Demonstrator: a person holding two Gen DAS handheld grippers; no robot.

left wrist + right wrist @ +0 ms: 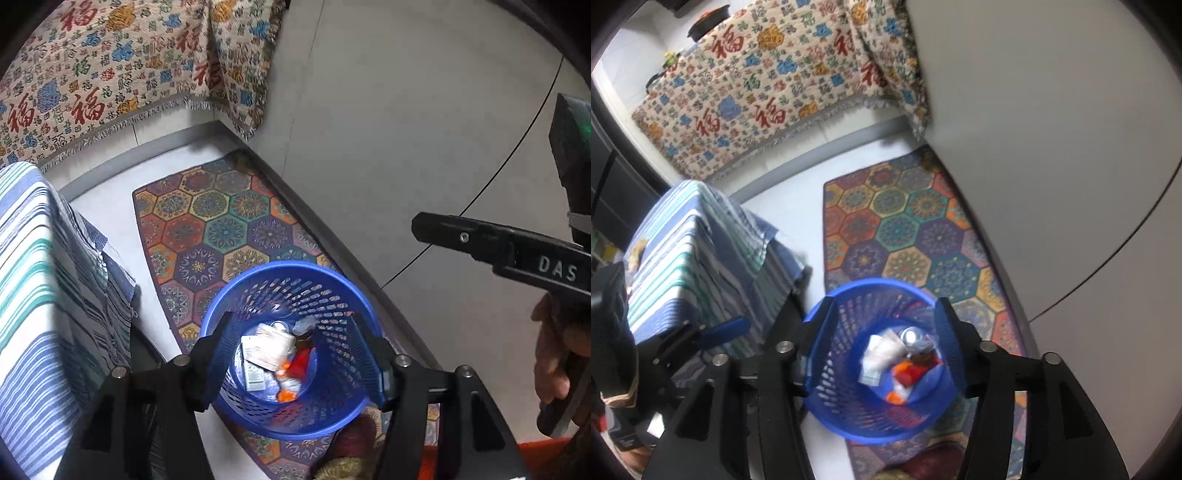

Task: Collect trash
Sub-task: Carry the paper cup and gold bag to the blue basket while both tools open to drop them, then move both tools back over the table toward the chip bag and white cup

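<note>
A blue perforated basket [258, 269] stands on the floor rug, seen from above in both views. Inside lies the trash [269, 349]: white crumpled paper, a small white carton, a red wrapper and orange bits. My left gripper [293, 358] hangs over the basket mouth, open, with nothing between its fingers. From the right, one black finger [461, 236] of the other gripper reaches in, held by a hand [554, 362]. In the right wrist view the right gripper [882, 332] is also open and empty above the basket [871, 284] and its trash [882, 350].
A hexagon-patterned rug [221, 225] lies under the basket. A block covered in blue and green striped cloth [40, 280] stands close on the left. Furniture draped in a cloth with red characters [110, 74] is behind. A grey wall [406, 129] runs along the right.
</note>
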